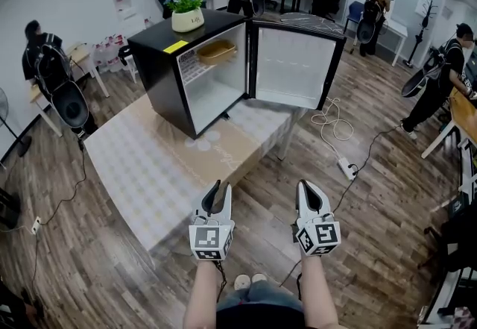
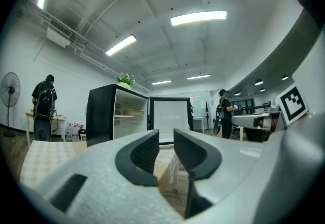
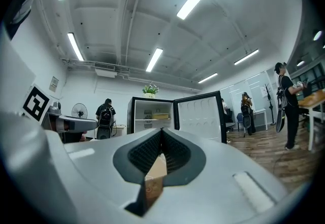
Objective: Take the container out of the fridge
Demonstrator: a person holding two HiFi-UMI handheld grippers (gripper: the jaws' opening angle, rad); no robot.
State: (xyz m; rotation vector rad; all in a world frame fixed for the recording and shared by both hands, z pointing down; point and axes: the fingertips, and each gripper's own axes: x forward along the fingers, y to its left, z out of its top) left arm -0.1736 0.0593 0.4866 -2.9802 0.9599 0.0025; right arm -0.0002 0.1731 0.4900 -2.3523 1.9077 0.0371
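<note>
I am holding two grippers level at the near end of the table [image 1: 149,171], well apart from the single fridge [image 1: 168,74], since the approach is not yet begun. Its one door [image 1: 291,66] is standing wide open to the right, leaving the shelf reachable. One container [image 1: 217,51], seemingly a shallow tan tray, is sitting on the upper shelf. The left gripper [image 1: 221,187] is standing slightly parted and empty. The right gripper [image 1: 308,187] is sitting closed on nothing. One potted plant [image 1: 187,10] is resting on top of the fridge.
</note>
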